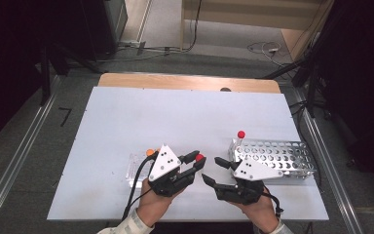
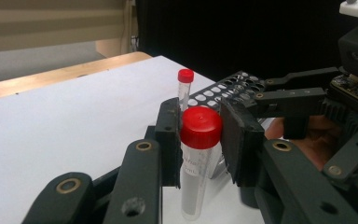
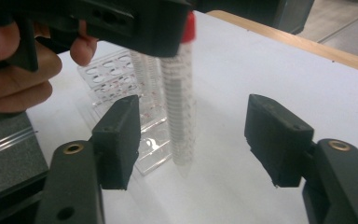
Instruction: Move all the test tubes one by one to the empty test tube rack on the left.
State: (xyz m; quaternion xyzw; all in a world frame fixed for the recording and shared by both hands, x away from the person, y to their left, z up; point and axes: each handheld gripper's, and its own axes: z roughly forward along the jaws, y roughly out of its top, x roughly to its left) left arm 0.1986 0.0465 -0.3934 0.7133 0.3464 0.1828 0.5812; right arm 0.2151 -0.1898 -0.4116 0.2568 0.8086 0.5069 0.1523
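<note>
A clear tube with a red cap (image 2: 199,128) stands upright, and my left gripper (image 2: 204,135) is shut on it just below the cap. In the high view that cap (image 1: 199,157) shows at the left gripper's (image 1: 197,161) tips. I cannot tell whether the tube's lower end (image 3: 182,154) touches the white table or hangs just above it. My right gripper (image 3: 196,140) is open, its pads on either side of the tube's lower part and apart from it. In the high view it (image 1: 211,168) sits to the right of the left gripper.
A perforated metal rack (image 1: 277,157) lies at the right with one red-capped tube (image 1: 241,134) upright at its left end. A clear plastic rack (image 1: 135,168) with an orange-capped tube (image 1: 149,152) sits behind the left hand. The table's wooden far edge (image 1: 185,82) lies beyond.
</note>
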